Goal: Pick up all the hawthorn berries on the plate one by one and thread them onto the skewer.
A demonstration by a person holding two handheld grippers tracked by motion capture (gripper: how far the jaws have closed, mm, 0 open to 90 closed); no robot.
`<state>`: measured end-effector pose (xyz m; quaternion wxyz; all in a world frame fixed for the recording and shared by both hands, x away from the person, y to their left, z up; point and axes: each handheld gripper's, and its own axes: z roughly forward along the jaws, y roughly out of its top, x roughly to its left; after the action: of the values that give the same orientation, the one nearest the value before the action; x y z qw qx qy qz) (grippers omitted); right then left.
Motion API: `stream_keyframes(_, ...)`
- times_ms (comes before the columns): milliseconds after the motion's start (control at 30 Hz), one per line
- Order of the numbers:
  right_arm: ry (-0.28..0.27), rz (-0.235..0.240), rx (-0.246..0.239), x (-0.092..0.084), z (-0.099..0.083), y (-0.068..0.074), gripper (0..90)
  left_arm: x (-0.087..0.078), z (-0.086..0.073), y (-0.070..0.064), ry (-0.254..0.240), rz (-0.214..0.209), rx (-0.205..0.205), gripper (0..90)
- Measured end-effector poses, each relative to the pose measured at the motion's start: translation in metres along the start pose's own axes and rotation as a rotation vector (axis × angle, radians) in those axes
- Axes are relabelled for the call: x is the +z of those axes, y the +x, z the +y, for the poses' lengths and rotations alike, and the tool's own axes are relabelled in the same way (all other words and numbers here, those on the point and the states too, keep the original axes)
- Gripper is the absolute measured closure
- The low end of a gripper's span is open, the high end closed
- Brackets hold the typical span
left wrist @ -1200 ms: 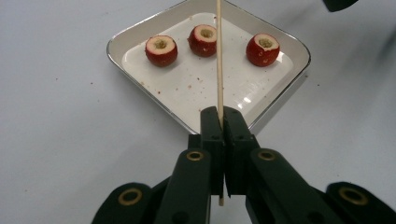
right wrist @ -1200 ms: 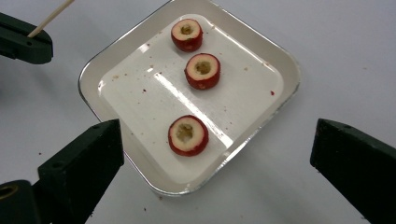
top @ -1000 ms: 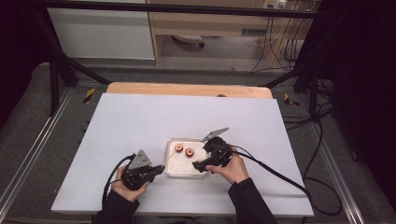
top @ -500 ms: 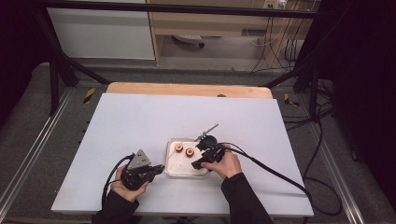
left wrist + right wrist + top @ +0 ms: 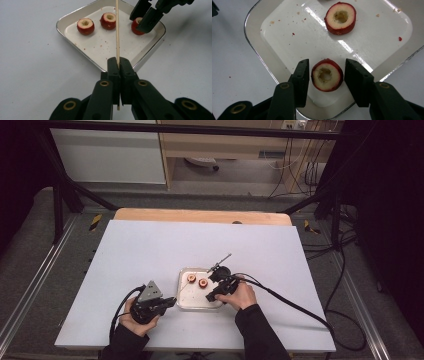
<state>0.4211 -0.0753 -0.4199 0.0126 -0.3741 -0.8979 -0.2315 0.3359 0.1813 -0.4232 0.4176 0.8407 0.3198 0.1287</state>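
- We take the square metal tray (image 5: 75,45) as our landmark; it sits on the white bench (image 5: 150,250), on the near half and a little right of the middle in the high view.
- Our left tongs (image 5: 117,65) rest just off the tray's near-left corner, with the jaws pressed fully together on a thin wooden skewer (image 5: 117,32).
- The skewer runs from that grip straight out over the tray's white floor, passing close beside the middle fruit in the left gripper view; its short tail pokes out behind the pads.
- Three cored red fruits lie in the tray, each cut flat on top with a pale hollow centre: one fruit (image 5: 85,26) toward the tray's left in that view, a second fruit (image 5: 108,21) beside it, and a third fruit (image 5: 327,75) at the far corner under our right tongs (image 5: 327,76).
- Our right tongs reach into the tray from its right side, with the jaws half open and just now closing in; the third fruit stands between the pads, a narrow gap showing on each side, so nothing is gripped yet.
- In the right gripper view, another cored fruit lies farther inside the tray, well apart from the one between the pads.
- Small red crumbs speckle the tray floor and the bench just around the tray.
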Motion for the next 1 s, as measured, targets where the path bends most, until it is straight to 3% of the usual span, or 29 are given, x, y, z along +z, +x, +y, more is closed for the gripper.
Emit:
stream_keyframes(267,0.013,0.005,0.019,0.002,0.0,0.0,60.4,0.0,0.0,-0.001,-0.002,0.001,0.0,88.4)
stream_keyframes(467,-0.05,0.027,0.061,-0.013,0.001,0.001,60.5,-0.002,0.0,-0.001,-0.017,0.005,0.0,88.4)
stream_keyframes(733,-0.243,0.066,0.118,-0.039,-0.002,0.003,60.6,-0.005,0.0,-0.002,-0.046,0.015,-0.01,88.3)
stream_keyframes(1000,-0.455,0.107,0.184,-0.049,-0.014,-0.002,60.6,-0.008,-0.001,0.002,-0.072,0.025,-0.057,88.3)
